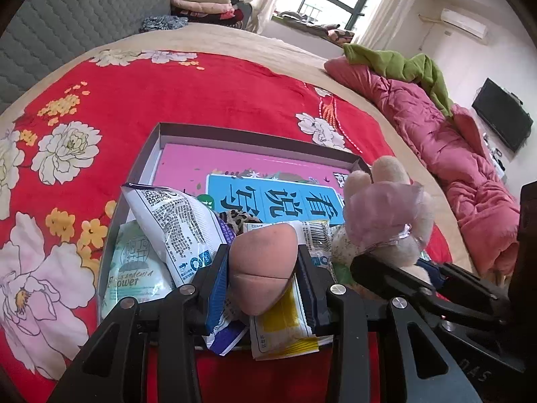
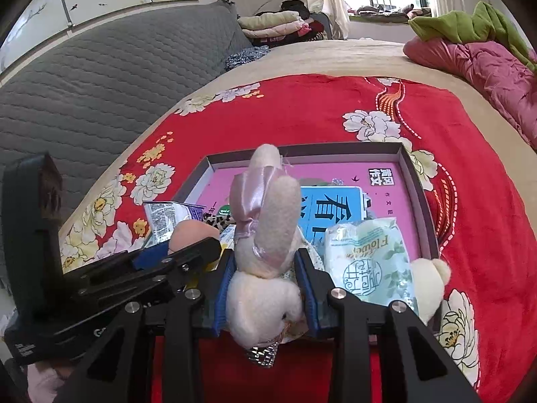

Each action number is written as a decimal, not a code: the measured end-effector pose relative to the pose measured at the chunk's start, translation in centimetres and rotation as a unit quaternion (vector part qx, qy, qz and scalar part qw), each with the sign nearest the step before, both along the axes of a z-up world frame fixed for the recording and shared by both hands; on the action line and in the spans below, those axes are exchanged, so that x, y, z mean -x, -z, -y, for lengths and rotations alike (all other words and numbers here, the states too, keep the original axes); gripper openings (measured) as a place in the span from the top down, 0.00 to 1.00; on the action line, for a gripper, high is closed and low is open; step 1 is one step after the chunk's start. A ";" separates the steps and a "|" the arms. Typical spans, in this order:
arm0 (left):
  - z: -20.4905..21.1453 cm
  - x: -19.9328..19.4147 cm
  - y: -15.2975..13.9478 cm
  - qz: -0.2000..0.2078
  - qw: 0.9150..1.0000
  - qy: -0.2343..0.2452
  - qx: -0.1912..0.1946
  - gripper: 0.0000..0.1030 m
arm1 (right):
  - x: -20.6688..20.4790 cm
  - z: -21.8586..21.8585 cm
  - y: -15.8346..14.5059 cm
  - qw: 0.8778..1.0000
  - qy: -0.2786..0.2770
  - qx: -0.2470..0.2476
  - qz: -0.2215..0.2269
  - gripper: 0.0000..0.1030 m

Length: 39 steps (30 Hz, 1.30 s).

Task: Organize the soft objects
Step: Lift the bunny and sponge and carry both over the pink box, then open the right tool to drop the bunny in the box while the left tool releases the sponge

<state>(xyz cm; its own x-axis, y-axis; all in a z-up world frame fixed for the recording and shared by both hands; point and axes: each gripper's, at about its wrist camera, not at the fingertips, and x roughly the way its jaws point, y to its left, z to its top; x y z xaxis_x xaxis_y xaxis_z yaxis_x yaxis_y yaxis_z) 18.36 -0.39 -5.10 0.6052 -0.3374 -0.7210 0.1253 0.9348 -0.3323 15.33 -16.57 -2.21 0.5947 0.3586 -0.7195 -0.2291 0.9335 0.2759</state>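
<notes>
The left gripper [image 1: 263, 268] is clenched on a peach-coloured, teardrop-shaped makeup sponge [image 1: 261, 265], its blue-padded jaws pressing the sponge on both sides above the near end of a shallow grey cardboard box lid [image 1: 214, 133]. Just beside it, the right gripper [image 2: 265, 282] grasps a cream plush rabbit with a pale pink satin ribbon round its ears [image 2: 265, 255], ears pointing away from the camera, also over the near part of the box. Under and around the sponge lie a white and purple crinkled plastic packet [image 1: 181, 221], a white and yellow printed packet [image 1: 285, 322] and a pale green pack of tissues marked "Flower" [image 2: 369, 262]. A small cream plush piece [image 2: 429, 285] sits against the tissue pack at the box's near right corner. A leopard-print fabric item [image 1: 238, 218] peeks out behind the packets. Farther in, the box floor shows a pink book cover with a blue panel of large characters [image 1: 275, 201]. The box rests on a red blanket with white and yellow flowers [image 1: 167, 94]. Beyond lie a crumpled pink quilt [image 1: 436, 141] with a green cloth [image 1: 402, 63] on it, a grey quilted headboard [image 2: 117, 77] and folded bedding [image 2: 275, 23] near the window.
</notes>
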 end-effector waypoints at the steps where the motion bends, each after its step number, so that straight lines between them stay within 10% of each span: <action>1: -0.1 0.0 0.0 0.000 1.000 0.000 0.001 0.62 | 0.0 0.0 0.0 1.000 0.001 0.001 0.001 0.65; 21: 0.0 0.1 0.1 0.001 1.000 0.003 -0.004 0.60 | 0.1 -1.2 -0.1 0.994 -0.001 0.103 0.035 0.57; 28: -0.1 0.6 -0.8 0.016 1.000 0.000 -0.007 0.33 | 0.8 0.5 -1.2 0.996 0.020 0.082 0.040 0.40; 39: -1.8 4.2 -4.5 0.054 0.998 -0.032 -0.028 0.28 | 2.7 3.0 -3.6 0.995 0.052 0.052 0.062 0.39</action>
